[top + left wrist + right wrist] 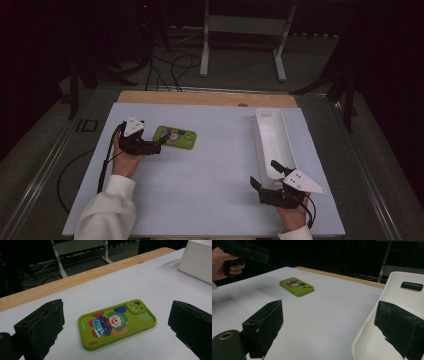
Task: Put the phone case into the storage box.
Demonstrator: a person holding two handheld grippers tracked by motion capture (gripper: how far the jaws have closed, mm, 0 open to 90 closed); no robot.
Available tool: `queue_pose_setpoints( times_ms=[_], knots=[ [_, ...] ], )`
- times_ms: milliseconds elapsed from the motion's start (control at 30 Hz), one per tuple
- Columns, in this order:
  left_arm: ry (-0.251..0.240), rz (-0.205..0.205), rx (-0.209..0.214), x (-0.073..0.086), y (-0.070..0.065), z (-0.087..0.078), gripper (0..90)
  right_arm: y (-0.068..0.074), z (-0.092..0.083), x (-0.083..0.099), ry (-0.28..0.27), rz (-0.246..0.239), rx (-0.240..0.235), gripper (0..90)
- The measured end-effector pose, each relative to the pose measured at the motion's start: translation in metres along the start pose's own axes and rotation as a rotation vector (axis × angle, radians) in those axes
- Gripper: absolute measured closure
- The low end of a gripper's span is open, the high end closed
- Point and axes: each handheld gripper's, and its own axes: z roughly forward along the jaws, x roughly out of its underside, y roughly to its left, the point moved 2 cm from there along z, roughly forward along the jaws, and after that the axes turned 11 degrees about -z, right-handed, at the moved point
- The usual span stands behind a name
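Observation:
A green phone (175,137) with a clown picture on its case lies flat, camera side up, on the pale mat (210,170) at the left. My left gripper (159,145) is open right at the phone's near end. In the left gripper view the phone (117,323) lies ahead between the two spread jaws and touches neither. A long white tray (274,142) stands at the right, empty. My right gripper (266,175) is open at the tray's near end. One of its jaws is over the tray (402,280) and the other over the mat.
The mat covers a wooden table whose bare strip (210,98) shows at the back. Beyond it the dark floor holds a white-legged stand (242,40) and cables (170,67). In the right gripper view the person's other hand (222,260) holds its gripper at top left.

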Motion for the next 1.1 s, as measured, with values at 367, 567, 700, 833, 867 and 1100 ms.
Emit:
queue_pose_setpoints(
  times_ms=[367, 567, 700, 833, 867, 1100],
  knots=[
    [0.007, -0.008, 0.000, -0.006, 0.003, 0.015, 0.8, 0.000, 0.000, 0.000, -0.002, 0.004, 0.000, 8.4],
    [0.005, -0.022, 0.004, -0.009, 0.004, 0.024, 1.0, 0.000, 0.000, 0.001, -0.002, 0.007, -0.001, 8.4],
    [0.006, -0.032, 0.000, -0.011, 0.005, 0.028, 2.6, 0.000, -0.001, 0.001, -0.002, 0.010, 0.000, 8.4],
    [0.010, -0.041, -0.003, -0.012, 0.006, 0.034, 3.4, 0.000, -0.001, 0.001, -0.003, 0.013, -0.001, 8.4],
    [0.011, -0.044, -0.003, -0.012, 0.006, 0.036, 3.6, 0.000, 0.000, 0.001, -0.003, 0.013, 0.000, 8.4],
    [0.016, -0.053, -0.020, -0.013, 0.010, 0.045, 4.4, -0.001, -0.001, 0.001, -0.007, 0.015, -0.001, 8.4]
  ],
)
